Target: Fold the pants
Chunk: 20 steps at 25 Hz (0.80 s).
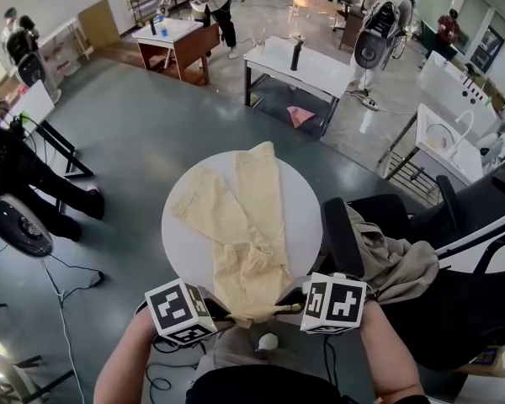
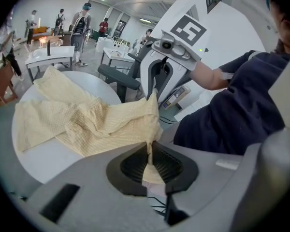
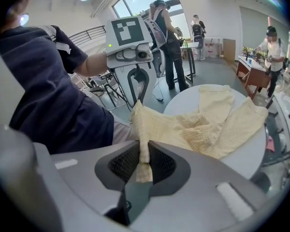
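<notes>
Yellow pants point(image 1: 244, 225) lie on the table point(image 1: 301, 199), my left gripper point(image 2: 149, 151) and right gripper point(image 3: 144, 158) each pinch a waist corner at its near edge, so next I would carry the waist toward the hems.

Pale yellow pants point(image 1: 244, 225) lie on a round white table point(image 1: 307, 213), legs fanned away from the person; the waistband spans the near rim between left gripper point(image 1: 232, 316) and right gripper point(image 1: 288, 298); grey cloth point(image 1: 396, 263) drapes a black chair point(image 1: 343, 236) alongside.
</notes>
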Available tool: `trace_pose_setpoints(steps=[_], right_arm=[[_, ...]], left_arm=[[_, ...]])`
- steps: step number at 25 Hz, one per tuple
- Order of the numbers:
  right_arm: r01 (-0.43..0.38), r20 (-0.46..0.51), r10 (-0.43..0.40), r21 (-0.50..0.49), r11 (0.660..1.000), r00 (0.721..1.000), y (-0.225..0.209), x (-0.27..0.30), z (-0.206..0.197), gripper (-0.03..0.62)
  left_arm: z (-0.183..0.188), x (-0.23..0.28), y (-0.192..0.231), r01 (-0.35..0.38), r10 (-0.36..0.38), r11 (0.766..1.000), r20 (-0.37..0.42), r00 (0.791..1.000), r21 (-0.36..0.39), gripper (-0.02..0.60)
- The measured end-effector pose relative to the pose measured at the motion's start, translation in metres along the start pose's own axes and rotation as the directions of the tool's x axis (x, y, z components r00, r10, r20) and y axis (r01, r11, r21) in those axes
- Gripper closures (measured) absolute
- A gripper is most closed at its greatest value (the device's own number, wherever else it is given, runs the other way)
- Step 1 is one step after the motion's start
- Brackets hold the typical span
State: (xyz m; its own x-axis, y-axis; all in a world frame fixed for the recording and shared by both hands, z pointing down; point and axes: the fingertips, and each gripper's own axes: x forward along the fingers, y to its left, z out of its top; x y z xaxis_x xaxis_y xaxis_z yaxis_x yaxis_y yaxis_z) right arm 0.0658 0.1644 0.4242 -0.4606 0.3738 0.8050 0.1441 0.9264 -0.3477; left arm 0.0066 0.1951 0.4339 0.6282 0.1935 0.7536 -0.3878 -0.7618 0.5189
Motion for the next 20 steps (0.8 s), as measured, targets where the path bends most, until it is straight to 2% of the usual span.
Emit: trace_pose_setpoints(steps=[3,6,9,14,20], right_arm=[[0.084,0.026,-0.084,0.004,0.996,0.996,-0.036,-0.011,0.012,0.542],[0.180,0.041,-0.180,0.019,0.984,0.983,-0.078,-0.020,0.024,0.542],[0.229,0.044,-0.231,0.051,0.972,0.972,-0.116,-0.023,0.038,0.542],[0.237,0.019,-0.240,0.096,0.967,0.971,-0.169,-0.012,0.054,0.542],[0.202,-0.043,-0.198,0.125,0.971,0.979,-0.194,0.016,0.048,0.541]], left_arm=[[0.015,-0.014,0.028,-0.041,0.041,0.999,0.023,0.999,0.002,0.552],[0.034,-0.030,0.069,-0.096,0.098,0.995,0.069,0.993,-0.027,0.552],[0.045,-0.046,0.109,-0.127,0.131,0.990,0.074,0.989,-0.053,0.552],[0.048,-0.056,0.161,-0.096,0.102,0.990,0.059,0.993,-0.100,0.552],[0.031,-0.038,0.188,-0.038,0.045,0.985,0.036,0.998,-0.168,0.551]])
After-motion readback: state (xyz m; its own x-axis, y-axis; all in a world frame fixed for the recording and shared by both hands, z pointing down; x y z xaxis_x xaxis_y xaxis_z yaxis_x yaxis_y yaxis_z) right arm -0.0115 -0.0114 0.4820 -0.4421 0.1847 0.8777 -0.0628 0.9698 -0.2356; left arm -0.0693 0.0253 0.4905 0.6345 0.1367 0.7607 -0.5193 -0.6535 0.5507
